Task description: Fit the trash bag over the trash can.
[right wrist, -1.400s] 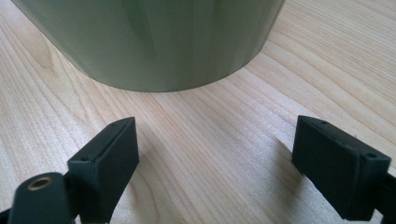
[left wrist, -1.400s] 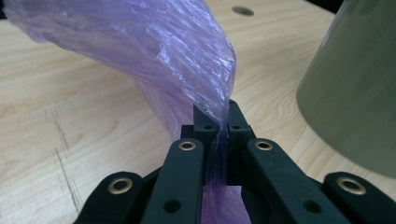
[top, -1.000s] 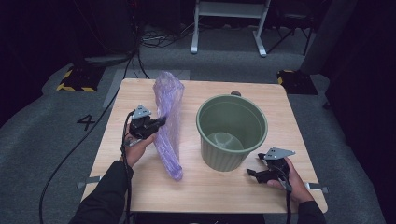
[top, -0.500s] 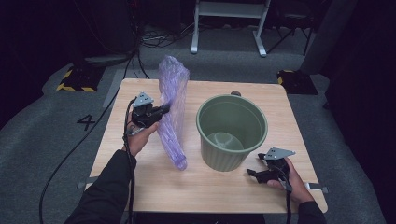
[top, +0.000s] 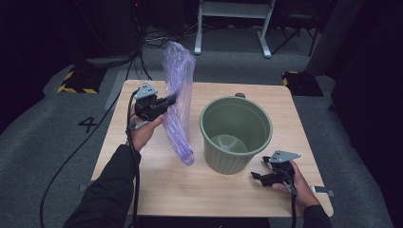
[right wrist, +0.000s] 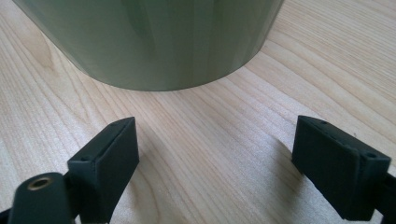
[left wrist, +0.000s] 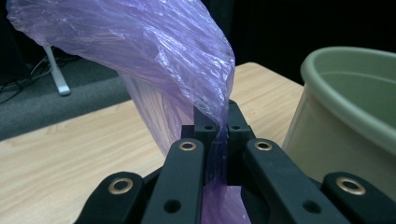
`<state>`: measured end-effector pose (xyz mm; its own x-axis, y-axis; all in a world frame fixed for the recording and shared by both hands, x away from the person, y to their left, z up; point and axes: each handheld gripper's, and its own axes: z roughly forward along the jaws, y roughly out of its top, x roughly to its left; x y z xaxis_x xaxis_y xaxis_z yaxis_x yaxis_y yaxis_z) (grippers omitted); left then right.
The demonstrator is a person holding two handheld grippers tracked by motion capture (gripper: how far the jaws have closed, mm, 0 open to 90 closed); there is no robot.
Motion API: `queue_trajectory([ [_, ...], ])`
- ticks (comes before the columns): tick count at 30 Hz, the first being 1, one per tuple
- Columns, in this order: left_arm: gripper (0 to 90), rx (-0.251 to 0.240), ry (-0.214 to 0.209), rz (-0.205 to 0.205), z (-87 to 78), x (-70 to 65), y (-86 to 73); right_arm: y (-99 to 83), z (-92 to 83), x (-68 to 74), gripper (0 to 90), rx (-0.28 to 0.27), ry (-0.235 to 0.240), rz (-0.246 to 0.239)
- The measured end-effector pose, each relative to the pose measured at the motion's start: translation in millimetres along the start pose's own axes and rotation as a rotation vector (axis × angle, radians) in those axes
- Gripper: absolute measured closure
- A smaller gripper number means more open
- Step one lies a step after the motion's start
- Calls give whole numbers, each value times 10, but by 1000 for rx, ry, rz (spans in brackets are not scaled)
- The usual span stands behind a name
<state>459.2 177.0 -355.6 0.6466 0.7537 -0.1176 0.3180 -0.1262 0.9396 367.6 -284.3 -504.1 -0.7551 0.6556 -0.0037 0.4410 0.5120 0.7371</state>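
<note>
We see a pale wooden worktop [top: 157, 183] on a grey carpeted floor [top: 43, 137], and on it, right of centre, a large sage-green plastic bucket [top: 236, 134] standing upright and open at the top; we take the bucket as our landmark. Its wall tapers toward the base, its rim is rolled, and its inside looks bare down to the bottom. In the left gripper view the bucket [left wrist: 348, 126] rises at the right edge; in the right gripper view its lower wall [right wrist: 154, 42] fills the top of the frame, its base resting on the wood grain.

Just left of the bucket stands a purple plastic bag [top: 178, 102], thin, translucent and finely creased. It is drawn up into a long, slightly curved column: its top stands higher than the bucket's rim, and its lower end reaches the worktop beside the bucket's left flank. Close up, the bag [left wrist: 154, 60] billows wide overhead and narrows to a pleated strip below.

Left of the bucket, the left gripper [top: 164, 102] is raised above the worktop, its fingers [left wrist: 187, 168] clamped on that gathered strip of the bag.

In front of the bucket, toward its right, the right gripper [top: 259, 176] lies low on the worktop, near the bucket's base, its fingers [right wrist: 105, 156] spread wide apart and holding nothing.
</note>
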Motion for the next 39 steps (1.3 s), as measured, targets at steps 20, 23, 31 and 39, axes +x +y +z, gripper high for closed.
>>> queue_trajectory([
  [20, 876, -57, -19, 44, -62, -185, 422, -2, -2, 3, 146, 0, -3, 3],
  [23, 876, -64, -23, 47, -63, -208, 487, -2, -3, 4, 146, 0, -3, 3],
  [31, 877, -83, -35, 59, -39, -279, 630, -3, -3, 4, 146, 1, -4, 4],
  [39, 876, -98, -37, 64, -12, -320, 746, -3, -4, 5, 146, 0, -5, 5],
])
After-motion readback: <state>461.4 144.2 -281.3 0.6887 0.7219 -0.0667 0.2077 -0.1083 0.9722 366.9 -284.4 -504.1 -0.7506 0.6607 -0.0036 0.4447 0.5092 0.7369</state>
